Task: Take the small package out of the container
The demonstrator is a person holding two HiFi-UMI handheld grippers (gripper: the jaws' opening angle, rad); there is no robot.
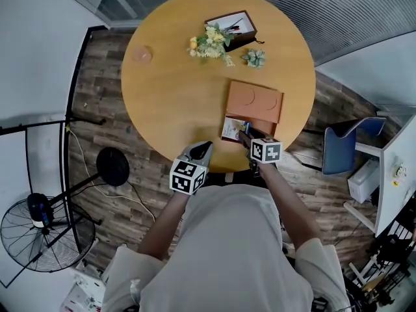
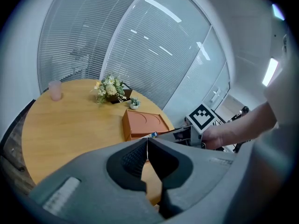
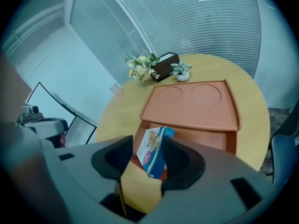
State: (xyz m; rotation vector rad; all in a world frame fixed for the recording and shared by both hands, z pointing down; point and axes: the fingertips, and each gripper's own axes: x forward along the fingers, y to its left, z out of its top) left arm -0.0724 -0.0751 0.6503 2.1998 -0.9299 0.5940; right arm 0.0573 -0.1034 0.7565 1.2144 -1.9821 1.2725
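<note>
Package [image 3: 152, 155]: one, clamped between jaws of your right gripper [image 3: 148, 146], at 7 o'clock corner of one orange container [image 1: 253, 101]. Your left gripper [image 2: 147, 143]: jaws together, empty. Table [image 1: 175, 99]: one pink cup [image 1: 142, 54] at 10 o'clock, one flower bunch [image 1: 209, 44] at 12.

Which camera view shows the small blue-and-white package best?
The right gripper view: the small blue-and-white package is large, gripped by the right gripper, printed face showing. The head view shows it small, beside the orange container. The left gripper view shows a sliver.

Blue-and-white small package [image 3: 154, 150], terracotta container [image 3: 196, 104], tan table [image 1: 175, 90].
</note>
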